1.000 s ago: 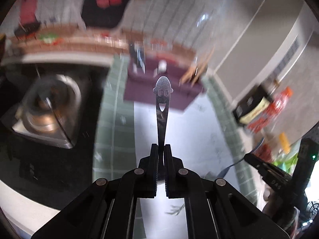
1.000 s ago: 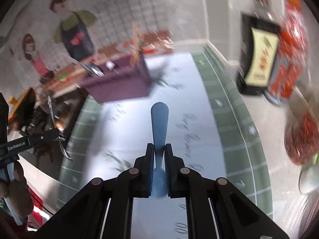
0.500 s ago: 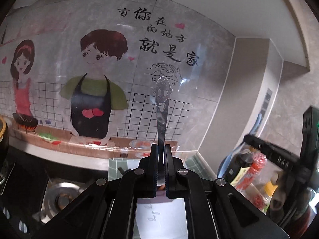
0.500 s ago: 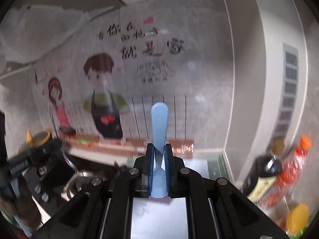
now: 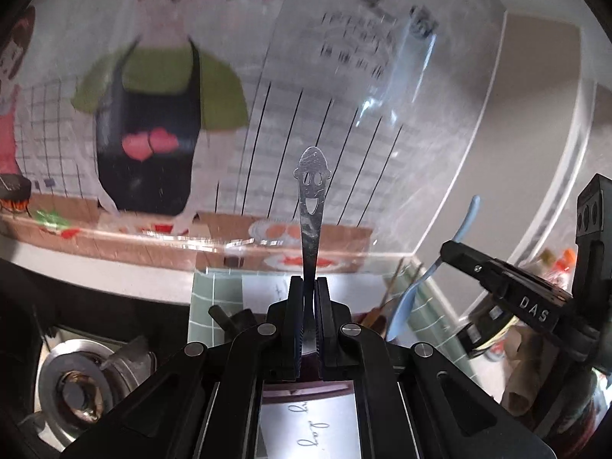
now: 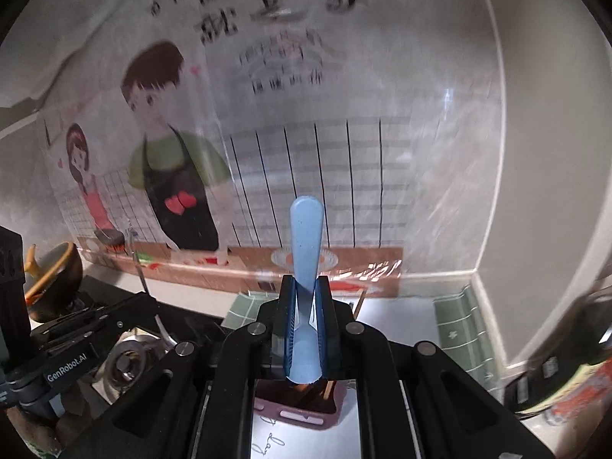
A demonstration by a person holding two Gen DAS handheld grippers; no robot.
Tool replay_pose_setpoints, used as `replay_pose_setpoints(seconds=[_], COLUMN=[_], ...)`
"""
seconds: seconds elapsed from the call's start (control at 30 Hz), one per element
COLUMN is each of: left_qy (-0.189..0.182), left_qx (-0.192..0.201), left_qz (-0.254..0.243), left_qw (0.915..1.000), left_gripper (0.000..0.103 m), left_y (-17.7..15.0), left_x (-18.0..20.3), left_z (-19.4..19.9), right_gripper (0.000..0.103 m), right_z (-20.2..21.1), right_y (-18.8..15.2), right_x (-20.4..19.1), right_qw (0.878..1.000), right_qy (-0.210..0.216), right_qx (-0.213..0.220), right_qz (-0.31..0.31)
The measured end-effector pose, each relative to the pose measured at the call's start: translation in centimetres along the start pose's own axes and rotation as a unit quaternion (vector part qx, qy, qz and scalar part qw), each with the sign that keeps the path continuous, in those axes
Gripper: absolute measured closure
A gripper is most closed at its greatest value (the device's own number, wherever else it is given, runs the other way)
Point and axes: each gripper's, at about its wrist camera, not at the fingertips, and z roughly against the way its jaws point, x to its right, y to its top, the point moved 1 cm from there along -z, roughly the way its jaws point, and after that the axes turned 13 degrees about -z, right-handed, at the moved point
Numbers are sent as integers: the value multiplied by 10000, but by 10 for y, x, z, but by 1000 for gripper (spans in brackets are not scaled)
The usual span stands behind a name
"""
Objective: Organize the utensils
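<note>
The left gripper has its fingers clamped on a steel utensil with a smiling-face handle, and the right gripper is clamped on a blue plastic spoon — each probably held low so it can be dropped into the purple holder on the desk below; both handles point up and away along the fingers — long axes near upright

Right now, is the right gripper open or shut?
Shut: the right gripper clamps the blue spoon, handle pointing forward.
</note>
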Motion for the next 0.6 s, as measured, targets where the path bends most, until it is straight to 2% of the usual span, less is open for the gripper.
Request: replay_pose_setpoints(seconds=[0.13,0.33,0.43,0.53,0.6], left_qy=[13,-49,10,-80,-57], left_qx=[-316,-779,-910,-942,-927], left_qz=[44,193,261,553,672], left_qw=[9995,9968,9955,9940,9934], left_gripper=[98,98,98,96,96], left_y=[-18,-43,-52,-56,-57], left_x=[-7,-18,-20,-28,-33], left_z=[-29,-60,-67,-70,-68], right_gripper=[94,94,93,92,86], right_z=[-33,-51,-54,-56,-56], right_y=[-22,-46,-55,-61,-64], right_x=[7,20,22,26,30], right_qw=[9994,9977,9970,9960,9953], right_qy=[-137,-293,-332,-382,-389], right_qx=[-311,-606,-702,-807,-865], right_qz=[10,-58,-44,-96,-180])
